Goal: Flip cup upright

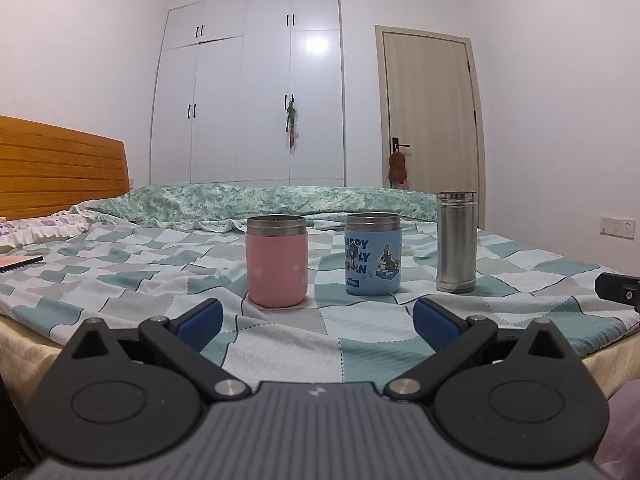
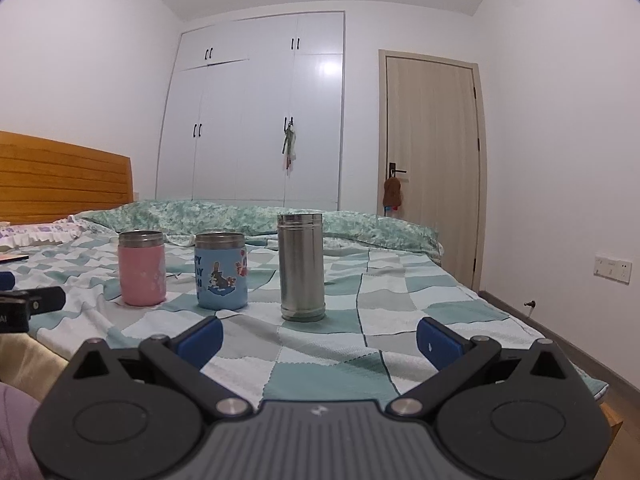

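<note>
Left hand-held gripper [image 1: 318, 314]: held low and level near the bed's edge, pointing across the bed toward the gap between the pink cup and the blue cup; blue-padded fingers [image 1: 200, 320] spread wide, nothing between them.
Right hand-held gripper [image 2: 320, 338]: same low, level pose, aimed at the steel cup; fingers [image 2: 438, 343] spread wide, holding nothing. Its tip shows at the right edge of the left wrist view.
Pink cup [image 1: 277, 261]: standing on the checkered blanket [image 1: 160, 272], steel band on top, leftmost in the row.
Blue cup [image 1: 373, 253]: cartoon print, standing just right of the pink one, apart from it.
Steel cup [image 2: 301, 267]: tall plain cylinder, standing at the right end of the row, apart from the blue cup.
Whether any cup is mouth-up: cannot tell.
Backdrop: white wardrobe [image 1: 248, 88], wooden door [image 1: 430, 108], wooden headboard [image 1: 60, 168].
</note>
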Demonstrator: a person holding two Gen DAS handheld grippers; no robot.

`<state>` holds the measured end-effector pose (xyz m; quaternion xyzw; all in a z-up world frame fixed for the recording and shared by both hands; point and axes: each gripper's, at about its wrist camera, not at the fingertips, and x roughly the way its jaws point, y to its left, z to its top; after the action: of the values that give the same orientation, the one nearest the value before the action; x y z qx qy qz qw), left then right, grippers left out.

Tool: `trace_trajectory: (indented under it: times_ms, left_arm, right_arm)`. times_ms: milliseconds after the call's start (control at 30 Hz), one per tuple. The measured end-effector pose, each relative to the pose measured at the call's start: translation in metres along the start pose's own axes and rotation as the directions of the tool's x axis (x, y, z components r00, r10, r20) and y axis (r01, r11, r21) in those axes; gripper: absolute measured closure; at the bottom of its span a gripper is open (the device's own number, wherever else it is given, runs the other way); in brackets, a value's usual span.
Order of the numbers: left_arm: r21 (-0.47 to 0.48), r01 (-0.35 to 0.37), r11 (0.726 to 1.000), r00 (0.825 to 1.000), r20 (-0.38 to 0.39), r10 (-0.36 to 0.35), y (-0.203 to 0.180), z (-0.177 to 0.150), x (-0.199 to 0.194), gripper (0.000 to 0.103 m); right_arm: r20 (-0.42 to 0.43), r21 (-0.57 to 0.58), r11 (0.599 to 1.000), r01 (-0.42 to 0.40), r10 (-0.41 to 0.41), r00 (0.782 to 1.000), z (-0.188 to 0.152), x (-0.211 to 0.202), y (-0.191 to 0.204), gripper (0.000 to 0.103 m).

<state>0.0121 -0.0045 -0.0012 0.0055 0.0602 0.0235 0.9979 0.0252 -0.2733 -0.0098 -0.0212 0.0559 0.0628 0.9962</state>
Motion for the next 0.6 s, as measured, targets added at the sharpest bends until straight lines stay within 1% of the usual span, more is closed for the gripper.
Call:
trace_trajectory:
  times_ms: [600]
  left_arm:
    - [0.005,0.010,1.000,1.000,0.014,-0.010,0.0028,-0.0012,-0.0032,0.000]
  right_arm:
    - [0.011,0.003,1.000,0.005,-0.005,1.000,-0.0021,-0.0001,-0.0007,0.000]
